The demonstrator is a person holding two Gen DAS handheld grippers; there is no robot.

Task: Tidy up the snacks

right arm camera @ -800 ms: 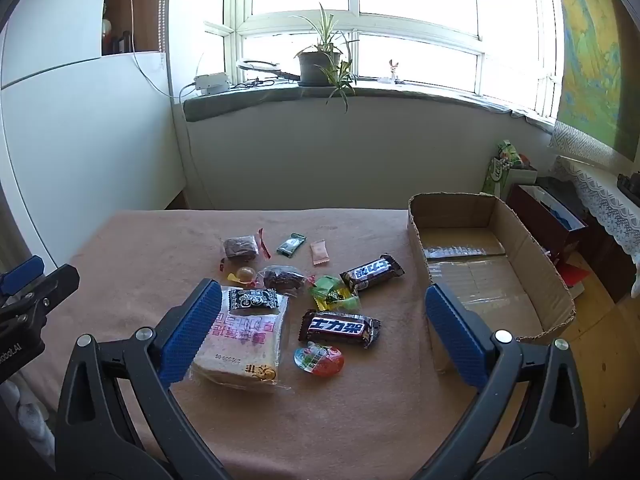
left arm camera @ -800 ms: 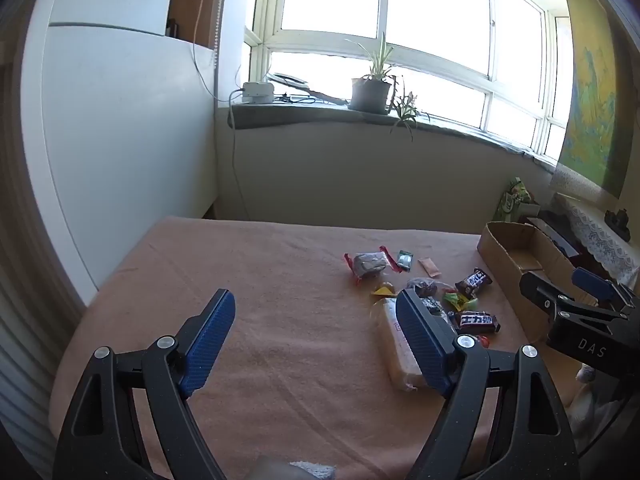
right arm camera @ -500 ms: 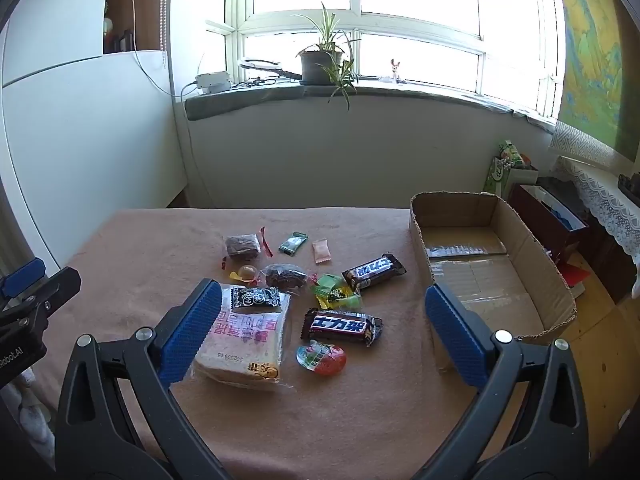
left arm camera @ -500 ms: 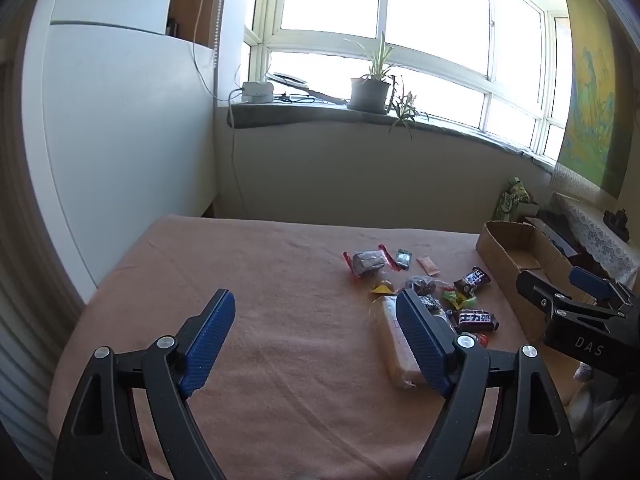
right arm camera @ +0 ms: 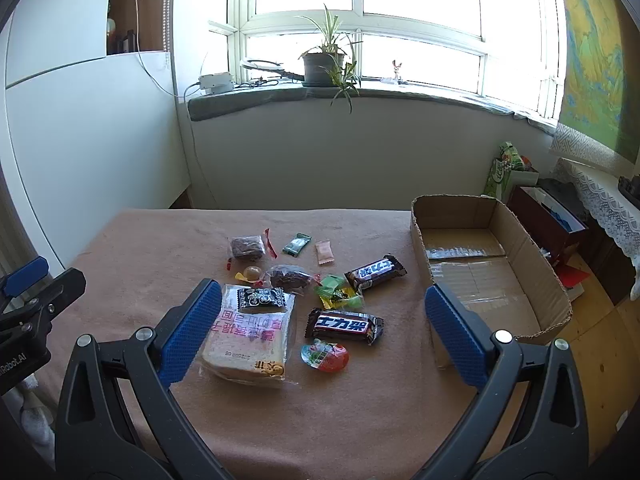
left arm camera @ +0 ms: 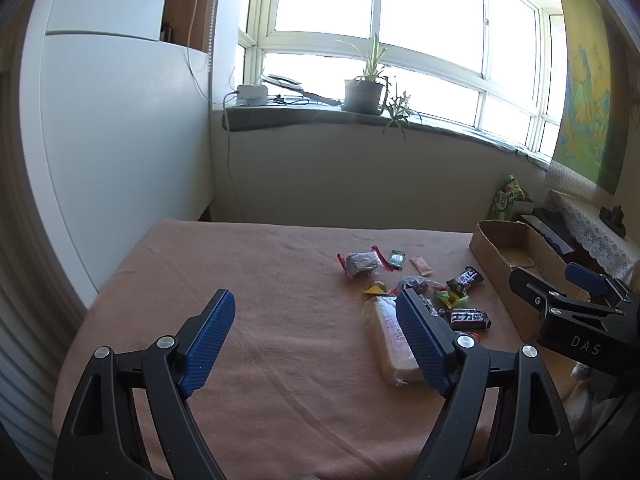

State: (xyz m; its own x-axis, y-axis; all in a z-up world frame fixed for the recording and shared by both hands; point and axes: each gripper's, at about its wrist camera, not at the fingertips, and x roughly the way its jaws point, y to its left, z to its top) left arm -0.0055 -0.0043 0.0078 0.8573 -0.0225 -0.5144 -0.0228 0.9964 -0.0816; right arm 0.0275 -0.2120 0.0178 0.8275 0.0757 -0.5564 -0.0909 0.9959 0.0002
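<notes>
Several snacks lie on a brown cloth table (right arm camera: pixel 132 240): a bagged bread loaf (right arm camera: pixel 250 330), two dark chocolate bars (right arm camera: pixel 345 325) (right arm camera: pixel 375 272), a red-green candy (right arm camera: pixel 325 356), green sweets (right arm camera: pixel 338 294) and small packets (right arm camera: pixel 297 244). An open, empty cardboard box (right arm camera: pixel 480 264) stands at the table's right. My right gripper (right arm camera: pixel 322 326) is open and empty, above the near snacks. My left gripper (left arm camera: pixel 316 344) is open and empty over bare cloth, left of the loaf (left arm camera: pixel 390 338). The right gripper also shows in the left wrist view (left arm camera: pixel 576 304).
A white cabinet (right arm camera: pixel 80 132) stands left of the table. A windowsill with a potted plant (right arm camera: pixel 324 64) runs behind. A low dresser with a lace cloth (right arm camera: pixel 600 200) and boxes sit on the right, beyond the cardboard box.
Both grippers have drawn back and up slightly; the snacks look a little farther off. Nothing was taken hold of or moved on the table.
</notes>
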